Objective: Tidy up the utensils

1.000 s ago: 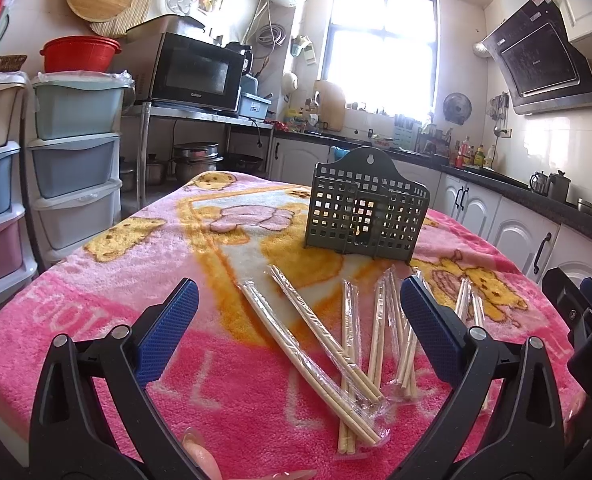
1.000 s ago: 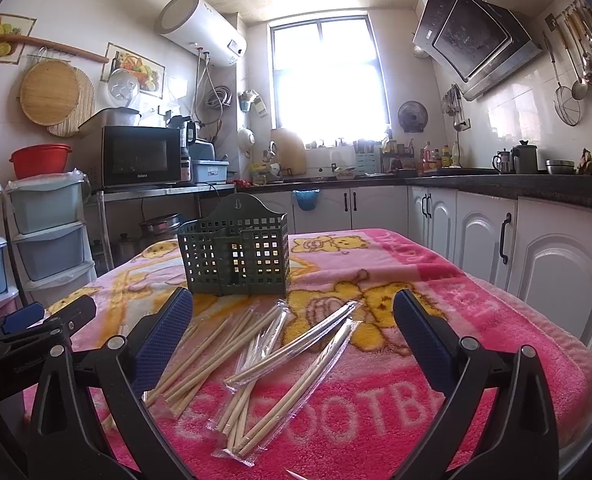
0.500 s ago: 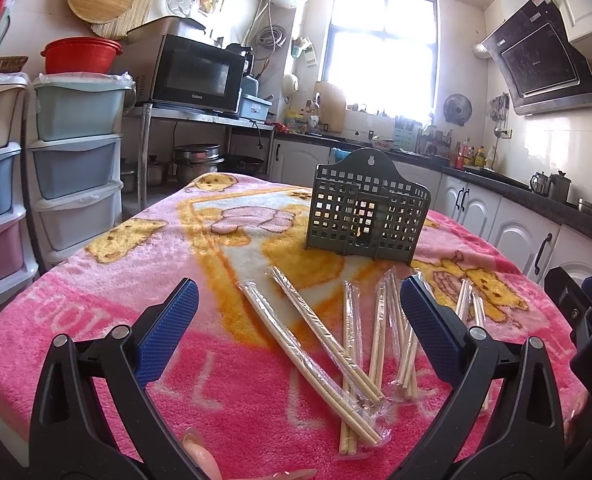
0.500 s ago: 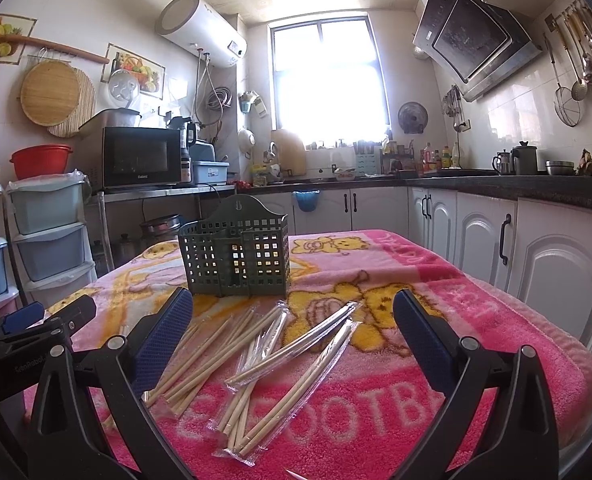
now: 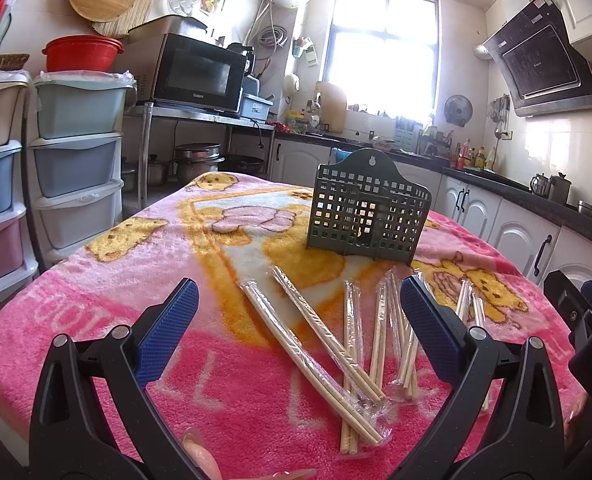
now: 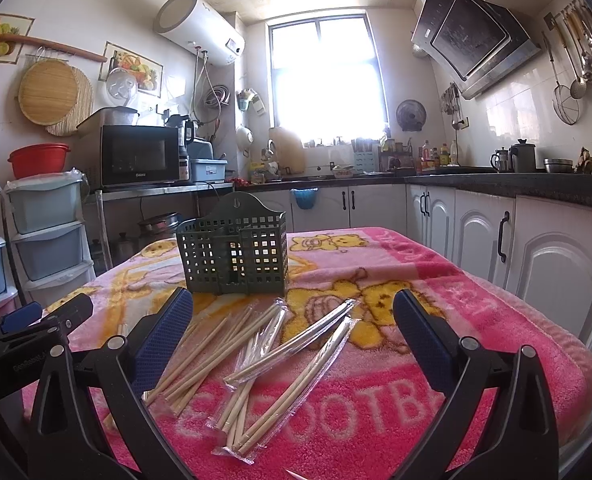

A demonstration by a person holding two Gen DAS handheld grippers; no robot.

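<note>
A dark green lattice utensil holder (image 5: 366, 216) (image 6: 235, 258) stands upright on the pink blanket-covered table (image 5: 135, 264) (image 6: 476, 300). In front of it lie several pairs of wooden chopsticks (image 5: 316, 336) (image 6: 296, 344), most in clear plastic sleeves, fanned out loosely. My left gripper (image 5: 296, 312) is open, held above the near edge with the chopsticks between and beyond its blue pads. My right gripper (image 6: 291, 320) is open too, hovering over the same pile. Neither holds anything. Each gripper shows at the edge of the other's view.
Stacked plastic drawers (image 5: 75, 168) stand left of the table, with a microwave (image 5: 197, 74) on a metal shelf behind. White cabinets and a dark counter (image 6: 496, 188) run along the right. A fingertip (image 5: 199, 458) shows at the bottom of the left wrist view.
</note>
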